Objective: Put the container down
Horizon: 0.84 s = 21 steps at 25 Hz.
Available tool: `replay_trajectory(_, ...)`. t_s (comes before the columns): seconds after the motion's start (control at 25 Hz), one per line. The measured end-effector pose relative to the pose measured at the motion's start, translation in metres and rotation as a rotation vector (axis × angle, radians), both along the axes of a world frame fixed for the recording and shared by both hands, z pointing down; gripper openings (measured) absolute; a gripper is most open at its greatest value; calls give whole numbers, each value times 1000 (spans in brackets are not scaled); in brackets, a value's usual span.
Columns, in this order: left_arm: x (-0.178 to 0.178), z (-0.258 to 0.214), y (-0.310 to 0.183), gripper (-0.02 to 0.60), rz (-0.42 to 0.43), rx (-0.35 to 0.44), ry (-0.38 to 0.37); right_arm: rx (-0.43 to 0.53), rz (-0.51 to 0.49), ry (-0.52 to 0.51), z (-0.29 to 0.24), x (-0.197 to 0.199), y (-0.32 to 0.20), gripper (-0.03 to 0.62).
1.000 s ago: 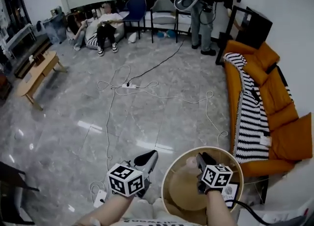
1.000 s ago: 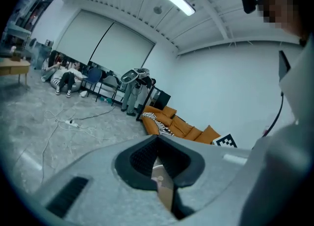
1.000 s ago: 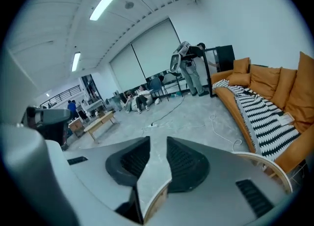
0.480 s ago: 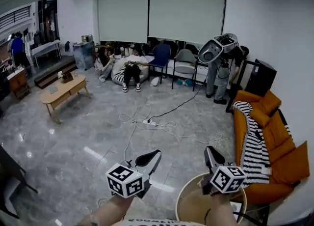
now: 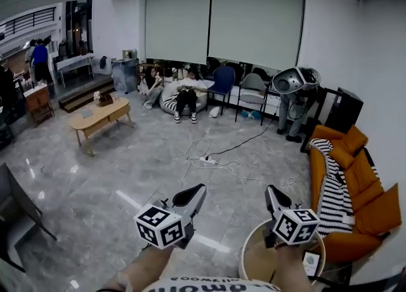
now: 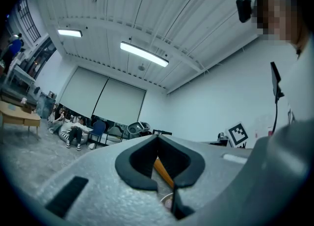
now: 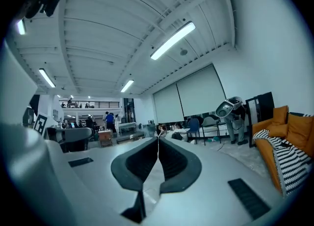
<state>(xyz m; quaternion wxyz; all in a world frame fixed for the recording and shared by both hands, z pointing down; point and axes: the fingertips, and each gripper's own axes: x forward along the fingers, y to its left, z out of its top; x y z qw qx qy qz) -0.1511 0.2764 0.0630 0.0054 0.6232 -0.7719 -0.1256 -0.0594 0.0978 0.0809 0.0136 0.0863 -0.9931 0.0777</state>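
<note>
Far left, well apart from the work: a low wooden table [image 5: 95,117] on the grey floor [image 5: 127,176], with people seated along the back wall beyond it. Nearer the middle, loose cables [image 5: 209,160] trailing over the floor.

Next, the left hand-held gripper [image 5: 196,190], held up and roughly level above the floor. Shut tip to tip in its own view [image 6: 158,138], with nothing pinched between the pads and only the room showing through the hollow behind them.

Then the right hand-held gripper [image 5: 271,192], likewise raised and level. Jaws just been closing, now pressed together along their length [image 7: 158,139], with nothing between them.

Below that gripper, low in the head view: the container [image 5: 259,258], a round tan tub with an open top, partly covered by the gripper's marker cube. Free of both grippers, so judged already set down. Cannot tell what carries it, the base being cut off at the frame edge.

Looks thin-walled and empty, so probably light, and stiff rather than soft, with a smooth wall that may be a little slippery. Best taken at the rim, one jaw inside the wall and one outside, and kept level. Likely to skid or tip if knocked by a closed gripper.

Far right: an orange sofa [image 5: 380,211] with a striped throw [image 5: 333,195] draped over it.
</note>
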Motion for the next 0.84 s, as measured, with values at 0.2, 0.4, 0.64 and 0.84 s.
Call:
replay_trajectory(0.2,3,-1,28,13,-16,23,15,39,-9,36,2,1,27,17)
replay_trajectory(0.4,6,-2,43,13,-22,35,9,55,-13,36,1,-2,41,17)
replay_trajectory(0.64,-1,-2,54,13,-40,47,6,67,-23,45,4,-10,49,17)
replay_trajectory(0.84,-5,-5,62,12,-45,50,-11,63,-27,46,4,-18,54,17)
